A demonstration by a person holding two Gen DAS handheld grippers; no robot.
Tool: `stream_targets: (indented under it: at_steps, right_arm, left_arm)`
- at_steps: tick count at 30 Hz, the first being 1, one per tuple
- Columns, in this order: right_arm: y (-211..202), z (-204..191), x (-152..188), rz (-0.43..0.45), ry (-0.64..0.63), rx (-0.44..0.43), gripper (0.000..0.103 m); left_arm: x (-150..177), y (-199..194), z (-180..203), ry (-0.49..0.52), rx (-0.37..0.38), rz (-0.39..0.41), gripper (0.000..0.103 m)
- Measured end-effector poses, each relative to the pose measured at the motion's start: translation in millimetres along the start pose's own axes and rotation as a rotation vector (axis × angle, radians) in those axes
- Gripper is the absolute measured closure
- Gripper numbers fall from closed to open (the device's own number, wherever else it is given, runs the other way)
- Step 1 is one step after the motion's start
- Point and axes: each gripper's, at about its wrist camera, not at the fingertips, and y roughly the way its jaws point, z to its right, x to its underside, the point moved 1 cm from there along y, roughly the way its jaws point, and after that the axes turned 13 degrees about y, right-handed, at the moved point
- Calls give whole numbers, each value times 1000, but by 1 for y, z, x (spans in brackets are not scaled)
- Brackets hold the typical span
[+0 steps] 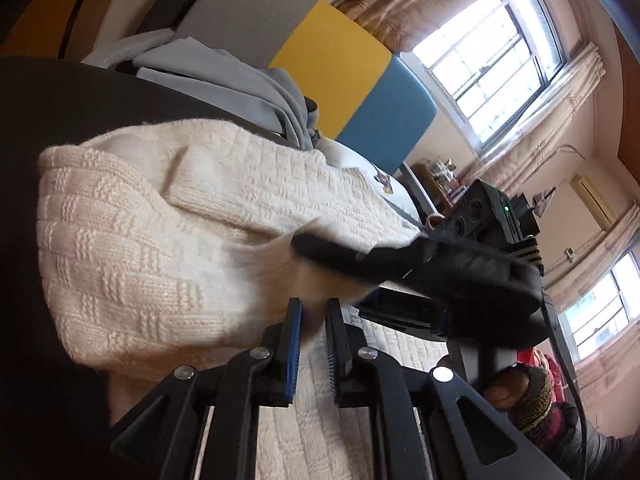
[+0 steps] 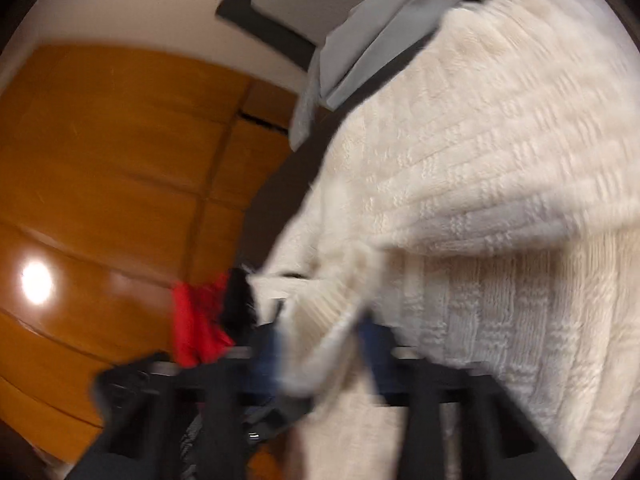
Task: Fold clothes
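Cream basket-weave knit sweater [image 1: 132, 248] bunched on a dark surface [image 1: 60, 112] | left gripper [image 1: 314, 334] pinching its white hem between blue pads | right gripper [image 2: 320, 344] blurred, jaws around a ribbed edge, grip cannot be told | folded grey garment [image 1: 224, 80] lies behind the sweater, curtained windows [image 1: 492, 56] beyond

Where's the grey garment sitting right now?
In the left wrist view the grey garment lies bunched at upper centre, just behind the cream knit sweater and in front of the grey, yellow and blue headboard.
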Motion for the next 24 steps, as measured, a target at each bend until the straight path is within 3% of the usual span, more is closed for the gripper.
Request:
stream_targets:
  at_steps: [2,8,17,20,21,24]
  right_arm:
    - [1,-14,2,-1,-70,55,94]
    - [-4,-96,-7,10,-303,82,94]
    - [-30,-228,-34,100,-515,-16,94]
    - [-44,-261,-37,149,-576,-36,94]
    - [-49,-267,-39,162,-589,-39,94]
    - [-58,-266,-44,147,-611,-26,94]
  left_arm:
    - [7,-15,-2,-33,11,41,84]
    - [23,-25,-7,-68,-25,48,83]
    - [-19,-4,-27,-166,-88,130,82]
    - [-34,7,-38,-193,-151,167,81]
    - [-37,11,-42,-206,-173,167,81]
    - [-31,13,-54,-282,-148,148,81]
